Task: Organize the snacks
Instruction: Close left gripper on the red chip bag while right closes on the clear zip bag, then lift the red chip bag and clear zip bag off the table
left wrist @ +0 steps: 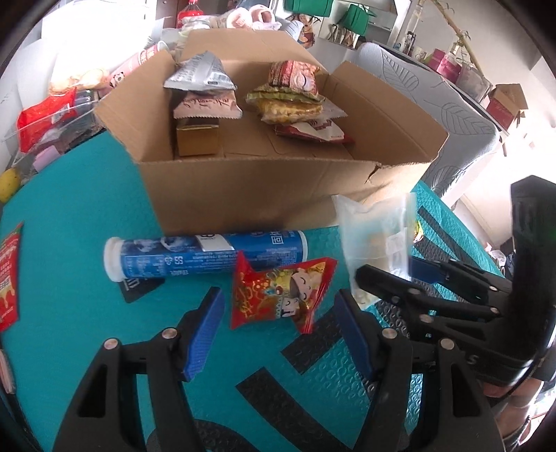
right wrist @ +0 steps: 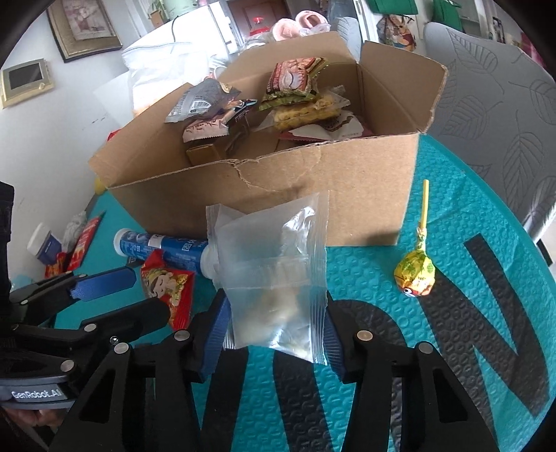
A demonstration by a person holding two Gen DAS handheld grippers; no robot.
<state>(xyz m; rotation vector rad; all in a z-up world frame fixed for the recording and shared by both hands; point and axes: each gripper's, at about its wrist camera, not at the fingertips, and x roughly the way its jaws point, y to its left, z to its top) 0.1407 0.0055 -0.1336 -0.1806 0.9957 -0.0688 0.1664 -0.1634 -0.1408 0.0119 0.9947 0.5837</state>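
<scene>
Right gripper [right wrist: 274,333] clamped on a clear snack bag [right wrist: 278,274] just in front of the cardboard box [right wrist: 312,194], left gripper [left wrist: 278,327] released, straddling a red candy packet [left wrist: 281,295] near the box, blue tube [left wrist: 205,253] lying against the box front.

White wall [right wrist: 52,139] at left of the right wrist view; dark-framed picture [right wrist: 85,26] upper left, small gold-framed panel [right wrist: 26,81] below it; grey leaf-patterned chair back [right wrist: 504,114] at right; green bags [left wrist: 356,17] hanging top centre of the left wrist view; cluttered shelf [left wrist: 465,73] upper right; bright daylight at right.
</scene>
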